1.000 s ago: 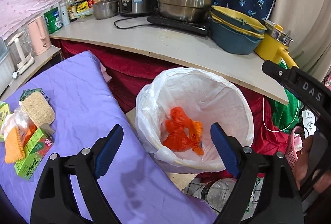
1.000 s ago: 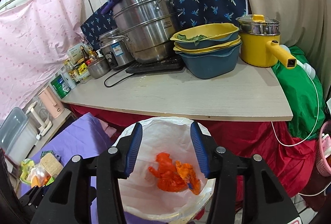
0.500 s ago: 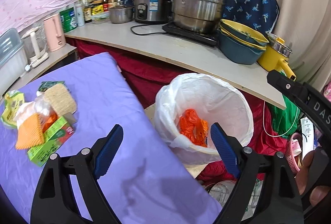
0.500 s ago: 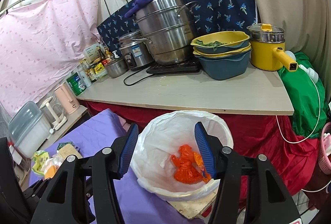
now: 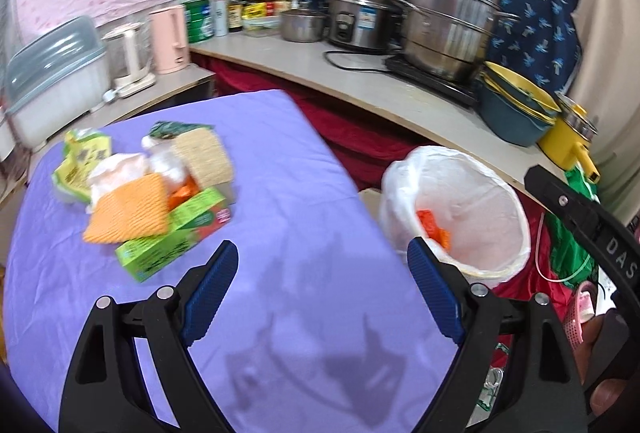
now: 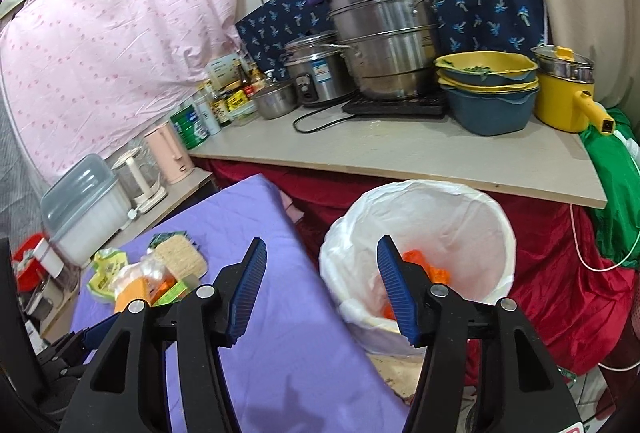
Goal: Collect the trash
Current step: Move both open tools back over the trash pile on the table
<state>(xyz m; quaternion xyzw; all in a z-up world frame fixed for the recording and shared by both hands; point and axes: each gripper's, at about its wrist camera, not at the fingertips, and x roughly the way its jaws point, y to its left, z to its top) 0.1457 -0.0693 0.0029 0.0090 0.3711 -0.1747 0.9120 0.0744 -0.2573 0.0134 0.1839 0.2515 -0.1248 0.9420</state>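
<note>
1. Trash pile (image 5: 152, 189) sits on the purple-covered table (image 5: 304, 217), far-left part: orange mesh pad (image 5: 128, 209) on top, green carton (image 5: 176, 237) under it, tan sponge block (image 5: 206, 157) behind, yellow-green wrapper (image 5: 82, 161) and clear plastic bag (image 5: 116, 169) to the left. All touching or overlapping, nothing gripped
2. Change over the last second: both wrist views have swung off the bin and onto the table. A second ago the bin filled the centre of both views; the pile now sits much more central in the left view, and the bin has slid right
3. Left gripper (image 5: 320, 293): tongs spread wide, empty, bare cloth between them, pile ahead and to the left, well apart
4. Right gripper (image 6: 320, 289): tongs have just been opening, roughly half spread, nothing between them. Left finger over the table edge, right finger in front of the bin
5. My read: one drop-off done, both hands heading back for the next piece. Most of the pile remains to be collected
6. Bin (image 6: 496, 217): white liner folded over the rim, on the floor just beside the table's right edge. Inside: crumpled orange plastic (image 6: 436, 273) at the bottom, otherwise mostly empty
7. Stacked bowls (image 6: 488, 89) on the counter (image 6: 400, 153): top one holds some green scraps, not reachable from here
</note>
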